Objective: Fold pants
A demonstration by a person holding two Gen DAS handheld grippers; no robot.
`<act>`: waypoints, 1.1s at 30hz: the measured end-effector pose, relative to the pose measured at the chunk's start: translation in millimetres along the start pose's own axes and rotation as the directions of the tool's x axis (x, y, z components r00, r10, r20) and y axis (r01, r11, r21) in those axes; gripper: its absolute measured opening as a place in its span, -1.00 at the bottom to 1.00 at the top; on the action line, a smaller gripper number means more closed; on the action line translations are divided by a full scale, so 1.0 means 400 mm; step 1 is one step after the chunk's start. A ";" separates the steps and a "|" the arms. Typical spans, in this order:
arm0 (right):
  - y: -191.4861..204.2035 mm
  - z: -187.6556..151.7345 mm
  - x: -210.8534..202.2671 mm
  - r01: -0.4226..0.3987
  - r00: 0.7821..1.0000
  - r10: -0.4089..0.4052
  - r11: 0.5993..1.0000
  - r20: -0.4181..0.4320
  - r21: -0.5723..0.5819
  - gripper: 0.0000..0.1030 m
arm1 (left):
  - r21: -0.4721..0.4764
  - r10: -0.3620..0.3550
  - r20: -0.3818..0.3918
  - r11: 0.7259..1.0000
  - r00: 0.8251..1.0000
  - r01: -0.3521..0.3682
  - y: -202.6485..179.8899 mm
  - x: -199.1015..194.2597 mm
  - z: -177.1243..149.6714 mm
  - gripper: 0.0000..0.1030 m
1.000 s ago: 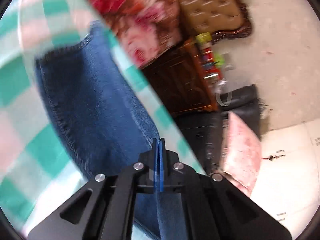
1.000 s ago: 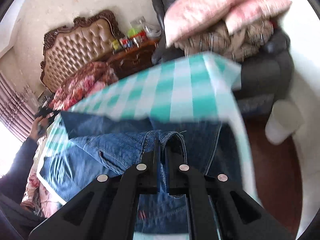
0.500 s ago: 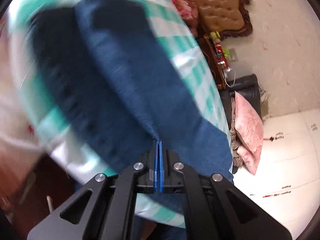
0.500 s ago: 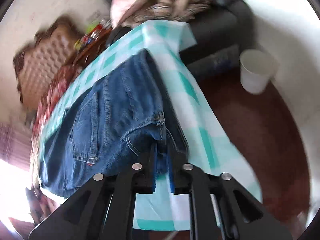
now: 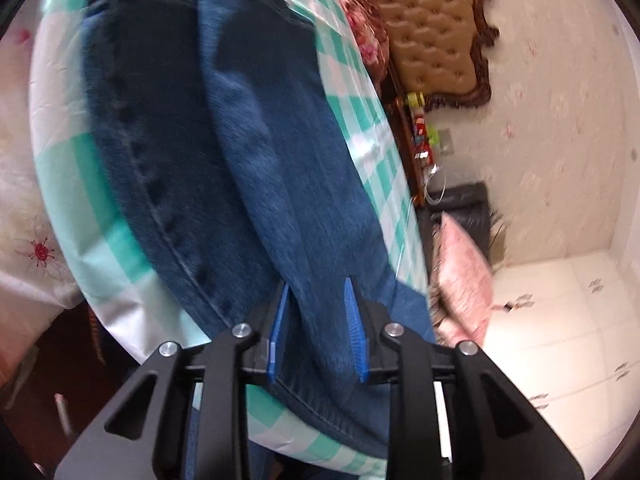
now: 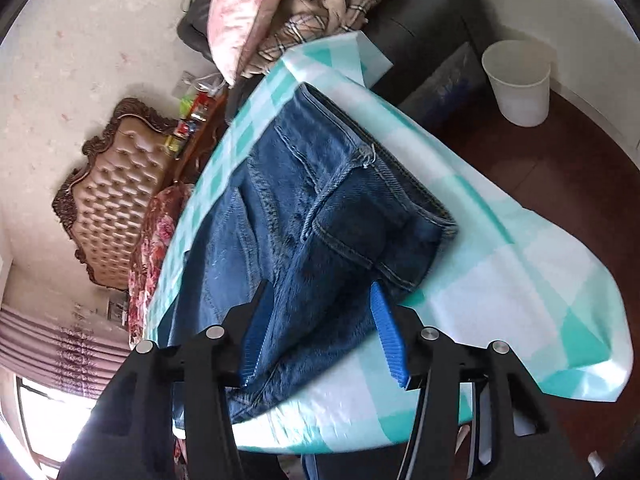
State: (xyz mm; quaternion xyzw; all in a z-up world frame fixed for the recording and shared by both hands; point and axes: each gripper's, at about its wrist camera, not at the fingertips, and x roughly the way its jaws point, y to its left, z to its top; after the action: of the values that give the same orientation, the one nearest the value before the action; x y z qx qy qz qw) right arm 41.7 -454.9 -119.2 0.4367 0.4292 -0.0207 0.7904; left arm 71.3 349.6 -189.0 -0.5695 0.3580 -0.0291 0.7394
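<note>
Blue denim pants (image 5: 256,168) lie flat on a table with a teal and white checked cloth (image 5: 72,184). In the left wrist view the two legs lie side by side. My left gripper (image 5: 316,324) is open, its blue pads on either side of a leg edge near the table's front. In the right wrist view the waist end with a back pocket (image 6: 352,224) is doubled over. My right gripper (image 6: 320,332) is open just above the denim near the front edge.
A tufted brown headboard (image 6: 116,184) and a floral bedspread (image 6: 156,232) lie beyond the table. A dark sofa with pink pillows (image 6: 240,12) and a white bin (image 6: 520,84) stand on the wooden floor to the right. A dark side table with small items (image 5: 420,136) sits by the wall.
Both grippers were shut on the denim and have opened, letting the pants go. The pants were carried over and now lie spread on the cloth.
</note>
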 end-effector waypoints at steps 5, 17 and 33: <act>0.035 0.014 0.039 0.029 1.000 -0.029 0.999 0.001 -0.027 -0.01 | -0.069 -0.031 0.058 0.997 0.998 0.035 0.046 -0.036 0.056 -0.34; 0.164 0.084 0.039 0.153 0.988 -0.155 0.986 -0.013 -0.072 -0.96 | -0.054 0.173 0.002 0.984 0.985 -0.172 -0.053 0.003 0.288 -0.96; 0.164 0.099 -0.050 0.128 0.991 -0.125 0.989 0.052 -0.067 -0.97 | 0.101 0.091 0.035 0.990 0.995 -0.094 -0.159 -0.161 0.223 -0.95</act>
State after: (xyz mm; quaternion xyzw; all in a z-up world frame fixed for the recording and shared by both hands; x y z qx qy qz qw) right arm 81.9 -449.4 -51.3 0.3799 0.4376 -0.0662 0.8123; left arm 97.0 429.5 -93.6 -0.5142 0.3706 -0.0044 0.7735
